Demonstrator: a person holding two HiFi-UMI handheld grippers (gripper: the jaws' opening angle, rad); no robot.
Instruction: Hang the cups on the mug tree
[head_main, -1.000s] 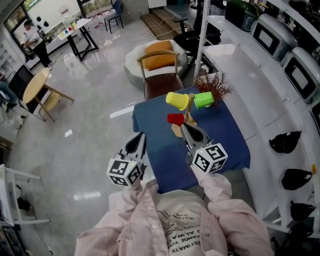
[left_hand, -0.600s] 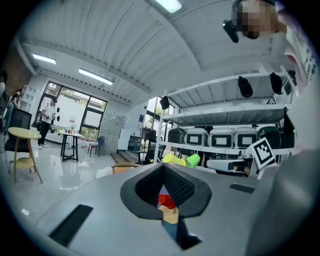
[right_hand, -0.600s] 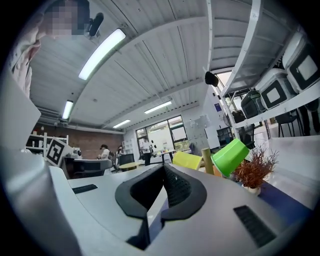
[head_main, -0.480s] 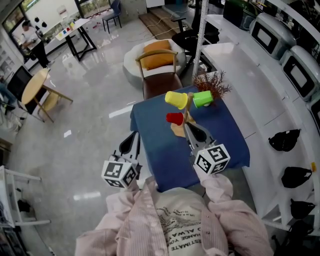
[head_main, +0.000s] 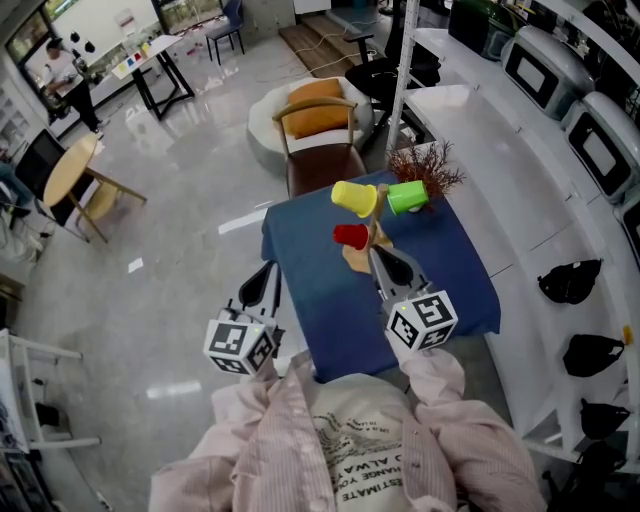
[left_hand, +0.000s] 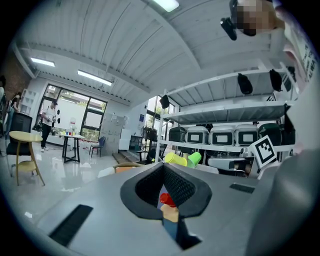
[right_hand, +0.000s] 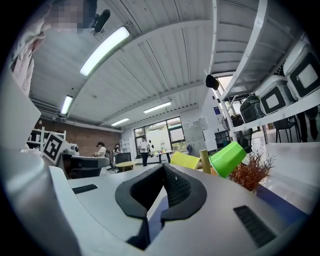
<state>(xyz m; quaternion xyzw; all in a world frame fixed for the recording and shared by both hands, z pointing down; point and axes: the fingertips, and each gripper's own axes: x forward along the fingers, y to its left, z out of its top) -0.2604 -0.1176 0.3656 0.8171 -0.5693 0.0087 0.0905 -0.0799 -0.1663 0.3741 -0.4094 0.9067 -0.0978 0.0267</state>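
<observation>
Holding nothing, left gripper (head_main: 268, 270) and right gripper (head_main: 376, 255) have their fingers (left_hand: 178, 188) together.

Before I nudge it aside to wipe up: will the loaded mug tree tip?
Probably top-heavy: on the mug tree, yellow cup and green cup hang near the top. Its small base may drag on the blue cloth, so push low.

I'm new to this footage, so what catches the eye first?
Three bright cups hang on the mug tree on the blue table: a yellow cup, a green cup and a red cup. A rust-red dried plant stands just behind. Nearer the person, the left tool and right tool point at it, empty.
</observation>
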